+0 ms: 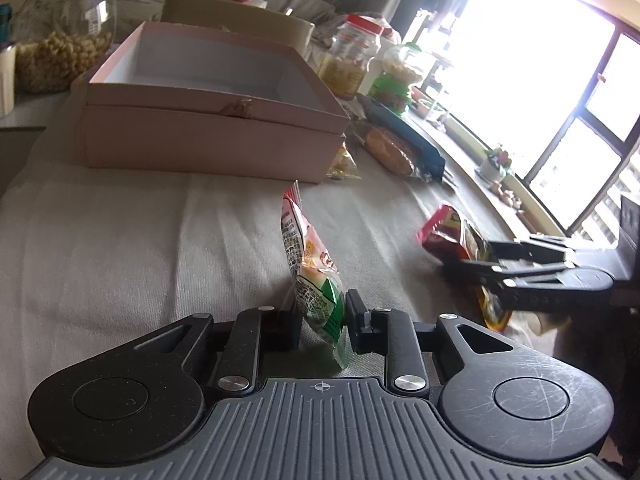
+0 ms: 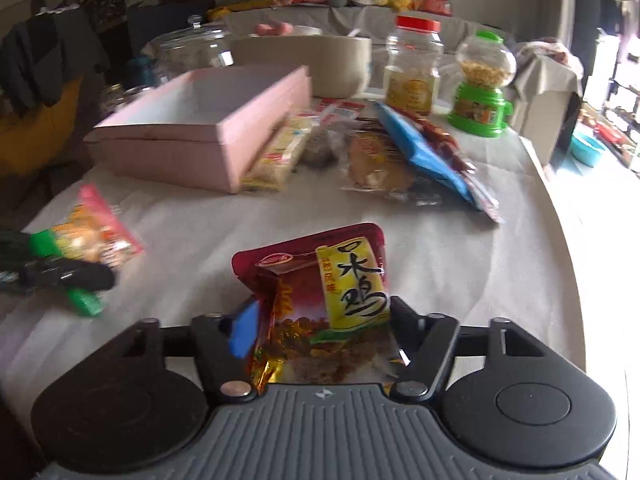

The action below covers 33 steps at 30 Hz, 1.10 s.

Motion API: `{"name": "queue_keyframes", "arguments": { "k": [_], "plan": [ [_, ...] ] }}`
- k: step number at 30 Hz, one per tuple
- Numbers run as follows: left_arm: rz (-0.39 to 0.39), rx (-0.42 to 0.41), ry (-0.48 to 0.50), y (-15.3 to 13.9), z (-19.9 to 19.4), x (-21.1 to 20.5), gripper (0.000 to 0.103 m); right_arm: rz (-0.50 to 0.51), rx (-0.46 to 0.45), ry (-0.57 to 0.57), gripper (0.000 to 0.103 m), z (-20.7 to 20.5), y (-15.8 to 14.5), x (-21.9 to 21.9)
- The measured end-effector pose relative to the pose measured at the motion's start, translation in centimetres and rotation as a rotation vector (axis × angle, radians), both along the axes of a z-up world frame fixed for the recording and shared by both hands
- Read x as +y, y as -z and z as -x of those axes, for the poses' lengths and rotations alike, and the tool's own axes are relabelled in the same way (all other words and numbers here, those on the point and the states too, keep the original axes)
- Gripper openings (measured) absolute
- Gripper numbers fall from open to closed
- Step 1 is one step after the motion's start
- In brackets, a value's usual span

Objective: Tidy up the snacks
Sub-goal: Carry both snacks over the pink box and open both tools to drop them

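Observation:
My left gripper (image 1: 322, 316) is shut on a pink and green snack packet (image 1: 310, 258), held on edge above the cloth; it also shows in the right wrist view (image 2: 90, 240). My right gripper (image 2: 320, 320) is shut on a dark red snack packet with a yellow label (image 2: 328, 292), seen from the left wrist view at the right (image 1: 452, 234). An open, empty pink box (image 1: 212, 136) stands ahead on the table; it also shows in the right wrist view (image 2: 200, 136).
Loose snacks lie right of the box: a bread packet (image 2: 376, 164), a blue packet (image 2: 424, 156), yellow bars (image 2: 280, 152). Behind stand a glass jar (image 1: 64, 32), a beige bowl (image 2: 320, 60), a red-lidded jar (image 2: 414, 66) and a green dispenser (image 2: 480, 88). The table's edge curves at the right.

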<state>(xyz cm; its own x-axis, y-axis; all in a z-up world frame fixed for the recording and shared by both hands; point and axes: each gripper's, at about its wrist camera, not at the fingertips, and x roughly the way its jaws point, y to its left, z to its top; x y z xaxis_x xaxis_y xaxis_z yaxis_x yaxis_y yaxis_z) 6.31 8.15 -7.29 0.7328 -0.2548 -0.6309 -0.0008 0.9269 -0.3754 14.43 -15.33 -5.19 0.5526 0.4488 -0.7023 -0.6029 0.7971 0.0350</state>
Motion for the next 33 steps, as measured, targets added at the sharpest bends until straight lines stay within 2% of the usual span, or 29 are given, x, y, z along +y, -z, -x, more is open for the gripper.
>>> {"name": "queue_keyframes", "arguments": {
  "k": [4, 8, 12, 17, 21, 25, 29, 33],
  "plan": [
    [-0.007, -0.018, -0.007, -0.7, 1.1, -0.3, 0.026, 0.006, -0.017, -0.048, 0.061, 2.7, -1.6, 0.2],
    [-0.047, -0.067, 0.005, -2.8, 3.2, -1.0, 0.026, -0.019, -0.02, -0.097, 0.061, 4.7, -3.6, 0.7],
    [-0.107, -0.142, 0.008, -6.1, 5.9, -1.2, 0.026, -0.046, -0.074, -0.152, 0.061, 6.7, -6.6, 1.7],
    [-0.244, -0.292, -0.031, -11.7, 6.5, -0.5, 0.027, -0.139, -0.181, -0.204, 0.062, 7.0, -12.6, 3.3],
    [-0.355, -0.383, -0.104, -15.7, 3.6, 0.8, 0.027, -0.212, -0.223, -0.177, 0.062, 3.7, -17.7, 6.2],
    [-0.35, -0.383, -0.132, -17.1, -0.7, 2.4, 0.027, -0.221, -0.213, -0.125, 0.063, -1.0, -20.3, 10.3],
    [-0.327, -0.339, -0.117, -15.4, -4.4, 4.1, 0.027, -0.208, -0.152, -0.086, 0.063, -5.8, -20.0, 14.1],
    [-0.279, -0.246, -0.102, -11.5, -8.0, 6.3, 0.027, -0.178, -0.064, -0.068, 0.063, -10.8, -17.7, 17.9]
  ]
}}
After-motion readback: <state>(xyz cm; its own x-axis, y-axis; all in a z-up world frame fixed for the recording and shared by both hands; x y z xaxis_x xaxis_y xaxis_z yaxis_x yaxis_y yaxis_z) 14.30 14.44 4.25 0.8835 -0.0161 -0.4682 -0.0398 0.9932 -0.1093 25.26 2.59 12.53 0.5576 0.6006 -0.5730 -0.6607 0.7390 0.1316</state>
